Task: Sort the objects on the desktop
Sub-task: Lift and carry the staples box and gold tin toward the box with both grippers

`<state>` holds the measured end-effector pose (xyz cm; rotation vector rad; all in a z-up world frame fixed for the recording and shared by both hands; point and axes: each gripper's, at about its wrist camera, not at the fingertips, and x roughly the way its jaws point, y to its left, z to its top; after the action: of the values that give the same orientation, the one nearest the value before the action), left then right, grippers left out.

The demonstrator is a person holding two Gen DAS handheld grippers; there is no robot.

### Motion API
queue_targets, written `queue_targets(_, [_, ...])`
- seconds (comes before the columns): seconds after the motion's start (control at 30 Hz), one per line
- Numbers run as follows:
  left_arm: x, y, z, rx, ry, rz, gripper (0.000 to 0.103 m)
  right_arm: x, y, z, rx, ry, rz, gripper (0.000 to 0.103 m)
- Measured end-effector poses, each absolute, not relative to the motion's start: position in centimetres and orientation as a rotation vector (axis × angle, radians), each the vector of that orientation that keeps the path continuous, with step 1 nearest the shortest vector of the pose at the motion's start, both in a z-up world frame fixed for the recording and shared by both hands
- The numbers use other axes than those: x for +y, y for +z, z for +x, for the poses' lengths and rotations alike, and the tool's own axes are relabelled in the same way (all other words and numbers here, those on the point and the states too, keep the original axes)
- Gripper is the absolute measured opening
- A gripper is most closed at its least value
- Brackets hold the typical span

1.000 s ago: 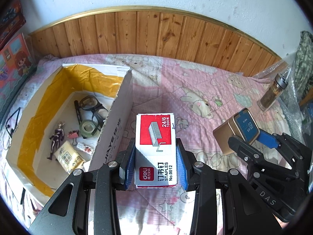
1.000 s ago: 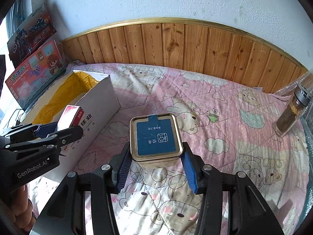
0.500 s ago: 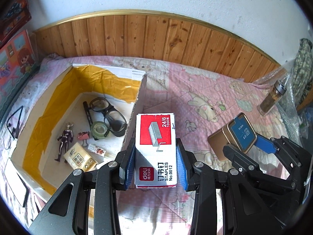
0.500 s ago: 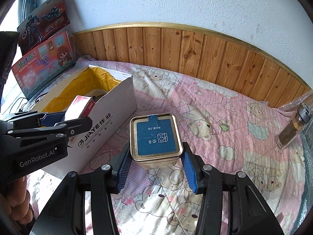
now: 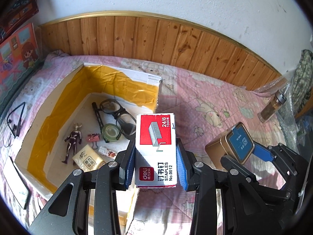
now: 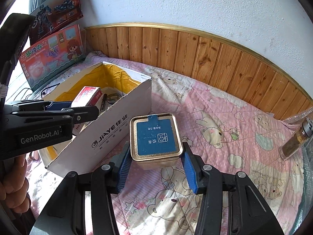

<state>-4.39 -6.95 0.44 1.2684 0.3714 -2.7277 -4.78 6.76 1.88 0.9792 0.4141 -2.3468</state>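
Both your grippers are loaded: left gripper (image 5: 156, 161) clamps the staples box (image 5: 156, 148) mid-frame, right gripper (image 6: 155, 169) clamps the gold tin (image 6: 156, 140) at centre.

Glossy metal tin (image 6: 156, 140), cardboard staples box (image 5: 156, 148)

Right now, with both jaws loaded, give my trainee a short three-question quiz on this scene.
1. True or false: the left gripper is shut on the staples box.
2. Which item lies in the cardboard box? A) glass bottle B) tape roll C) gold tin
3. Fill in: the right gripper holds the gold tin over the ____ bedspread.

Key:
1. True
2. B, the tape roll; the glass bottle stands on the pink bedspread.
3. pink
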Motion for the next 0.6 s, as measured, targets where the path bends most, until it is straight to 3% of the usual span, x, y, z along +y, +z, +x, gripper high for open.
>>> queue_targets(0.6, [-11.0, -0.1, -4.3, 0.441, -2.721, 1.252, 0.039, 2.8, 3.3, -2.8, 0.398, -2.261, 0.888, 0.05])
